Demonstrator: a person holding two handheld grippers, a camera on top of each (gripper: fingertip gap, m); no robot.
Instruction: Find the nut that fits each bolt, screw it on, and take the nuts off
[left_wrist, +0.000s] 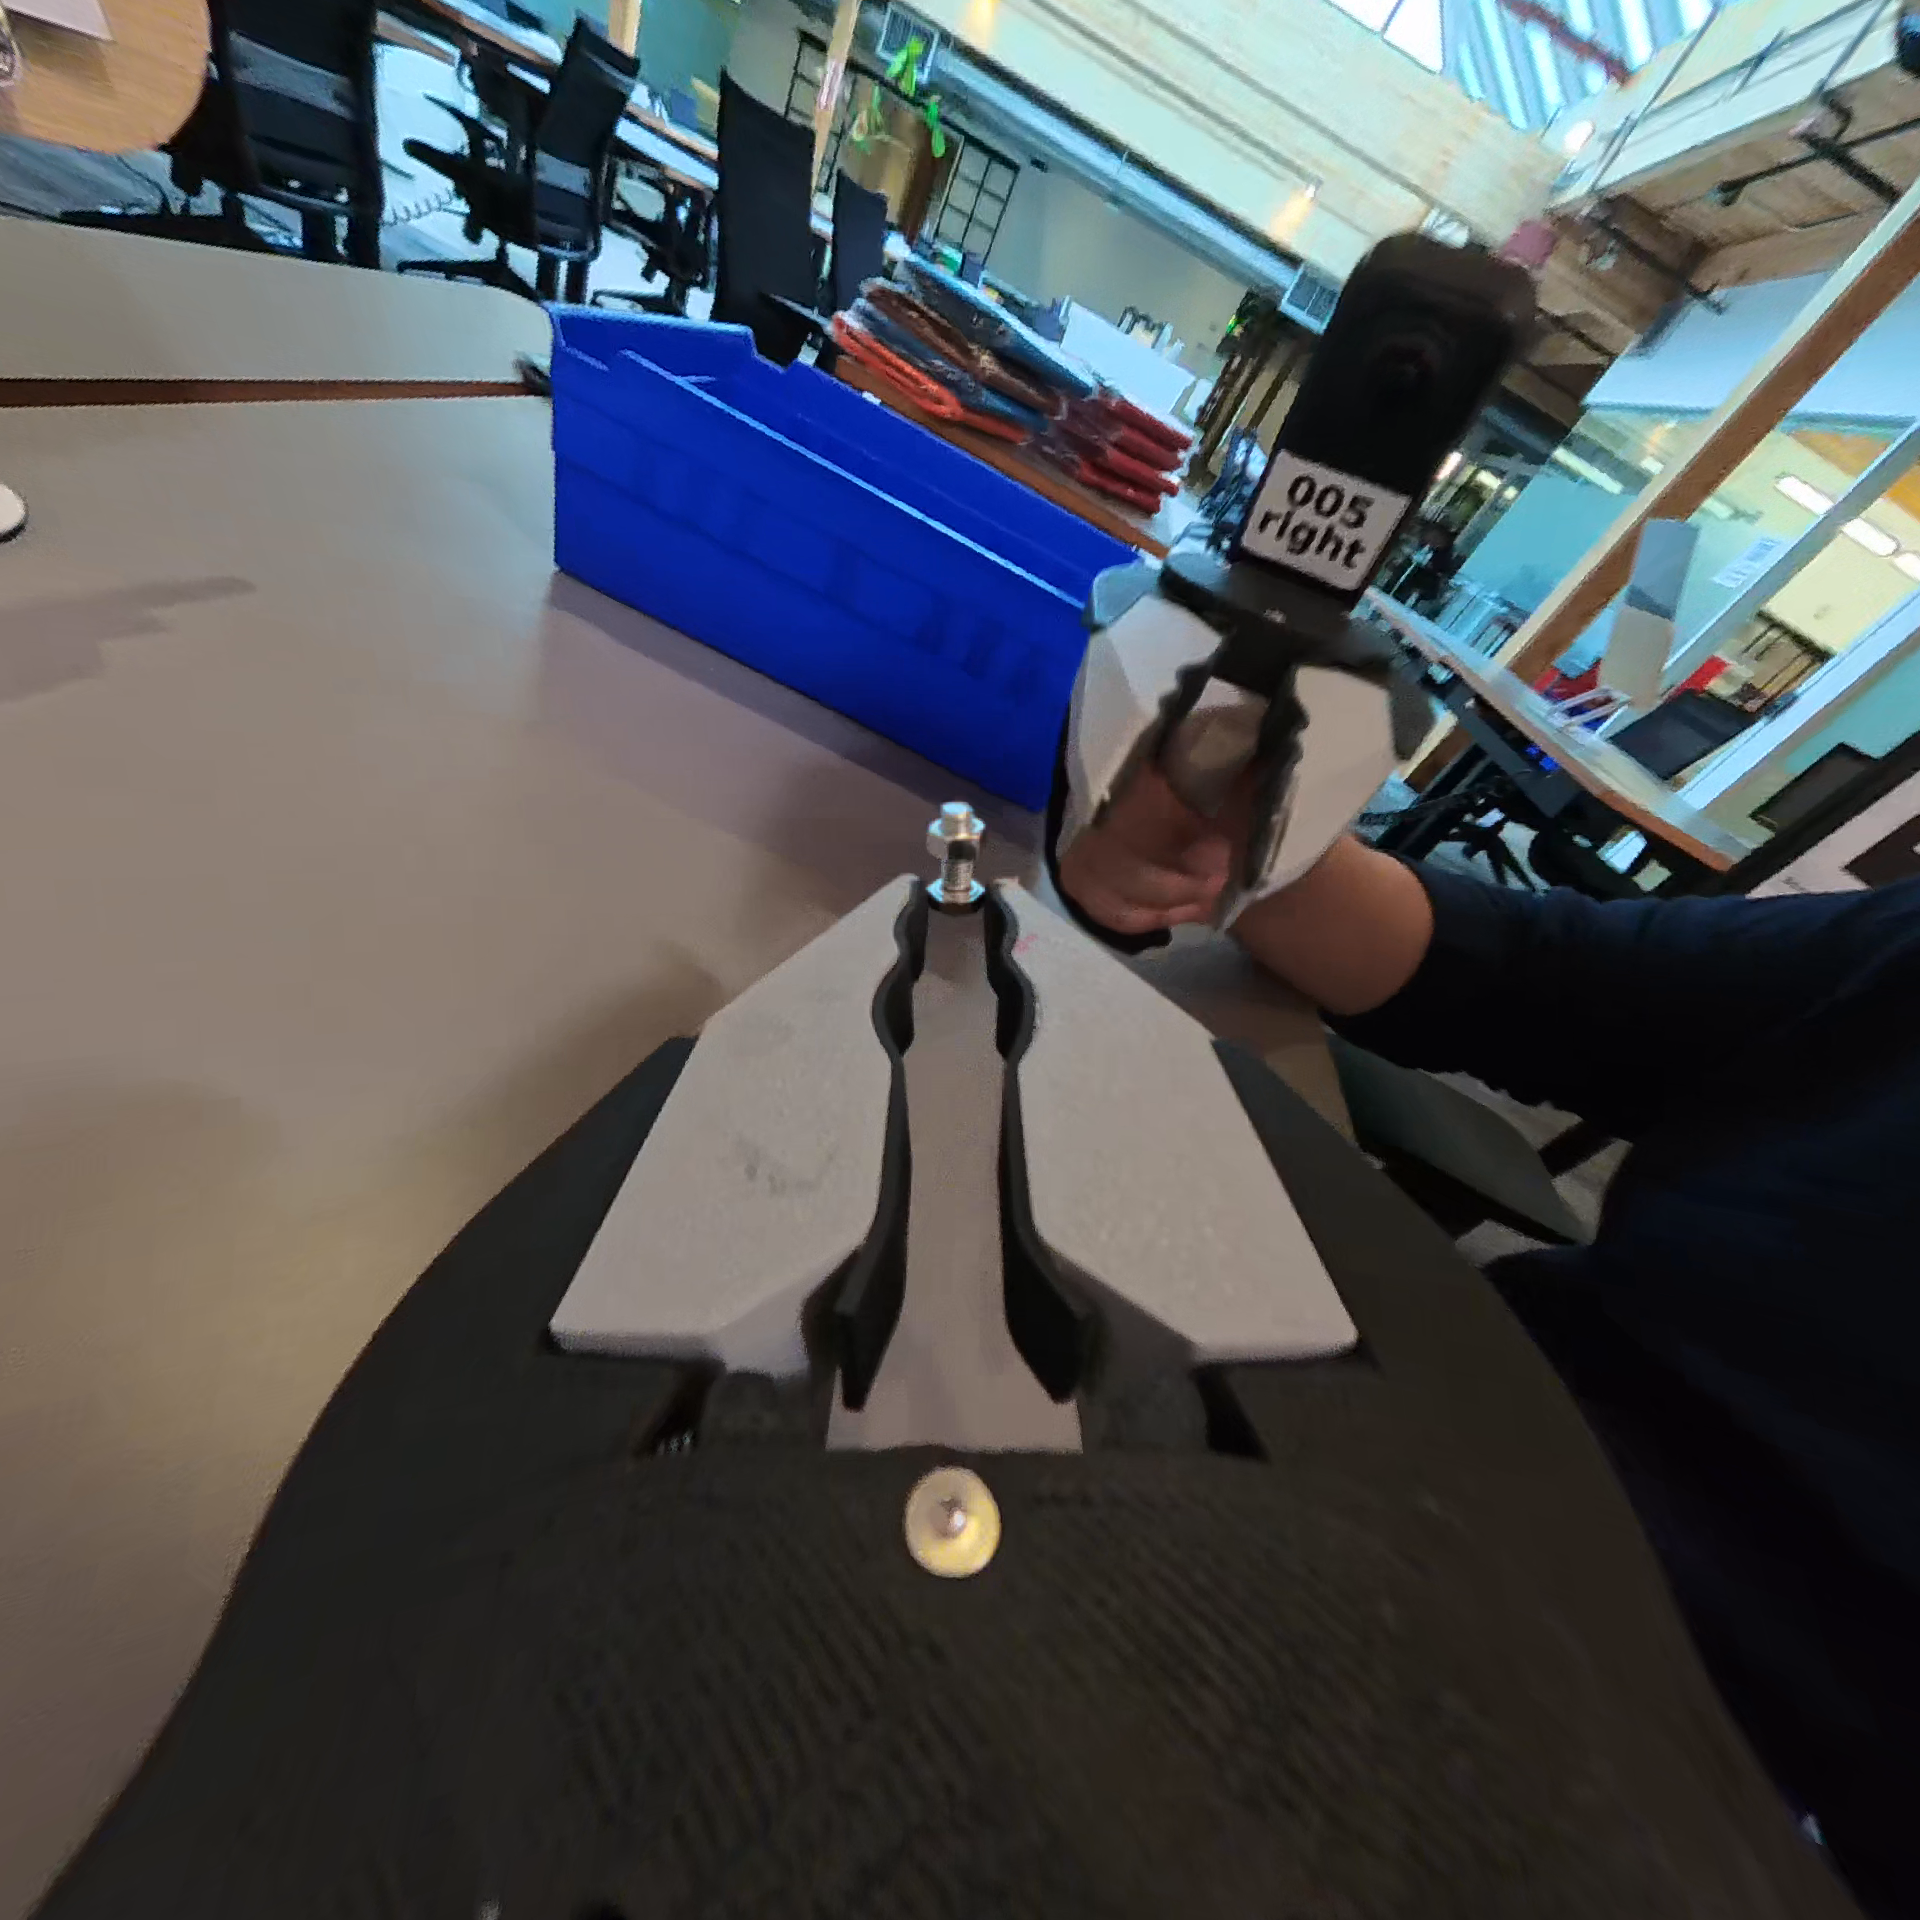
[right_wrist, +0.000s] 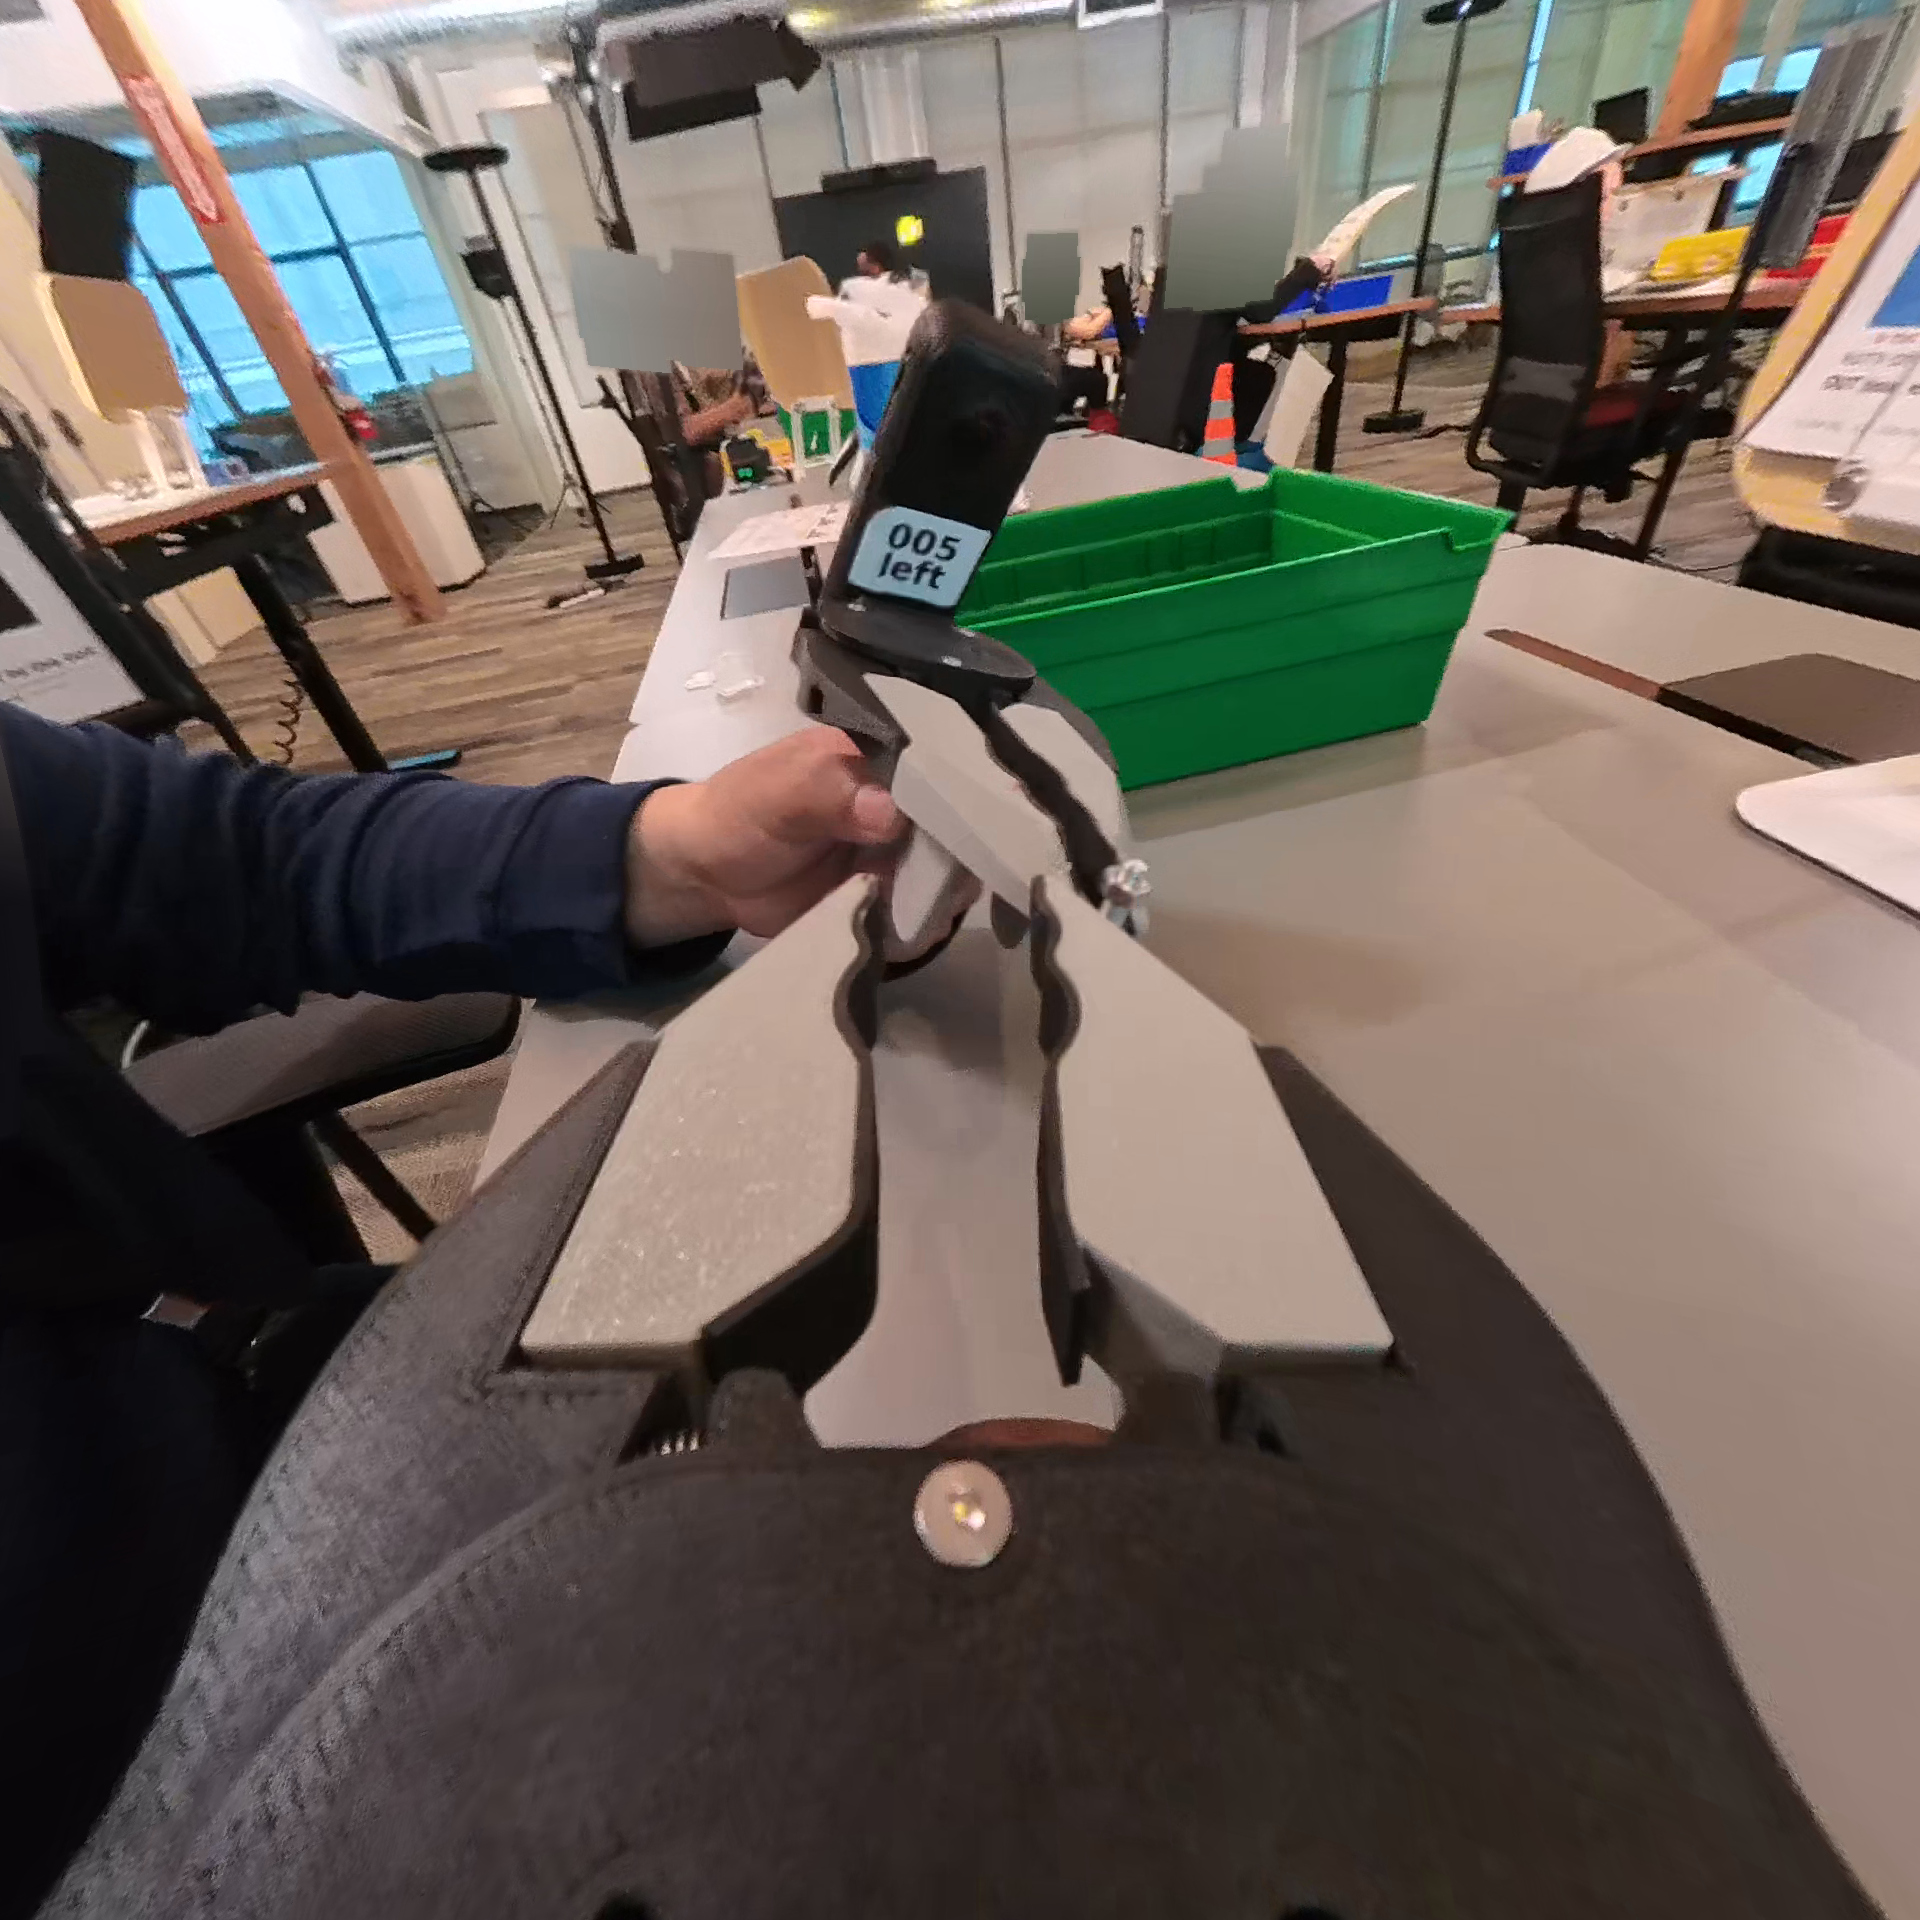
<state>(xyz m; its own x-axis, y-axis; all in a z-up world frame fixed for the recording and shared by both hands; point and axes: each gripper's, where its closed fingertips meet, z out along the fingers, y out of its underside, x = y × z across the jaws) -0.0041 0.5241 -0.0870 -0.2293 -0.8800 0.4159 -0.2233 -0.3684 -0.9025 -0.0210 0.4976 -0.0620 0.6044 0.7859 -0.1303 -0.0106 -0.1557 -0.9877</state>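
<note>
Between my left gripper's (left_wrist: 957, 896) closed tips, above the table (left_wrist: 312, 748), stands the bolt (left_wrist: 955, 862), nut (left_wrist: 956, 828) near its top. My right gripper (right_wrist: 951, 914) waits open, empty; closing off-centre could knock the bolt askew or drop it.

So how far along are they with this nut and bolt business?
One nut already sits threaded near the tip of a bolt. The left tool pinches that bolt by its head. The right tool is open and empty, close by. Left: taking the nut off. No other bolts or nuts are visible, so I cannot tell the total.
</note>
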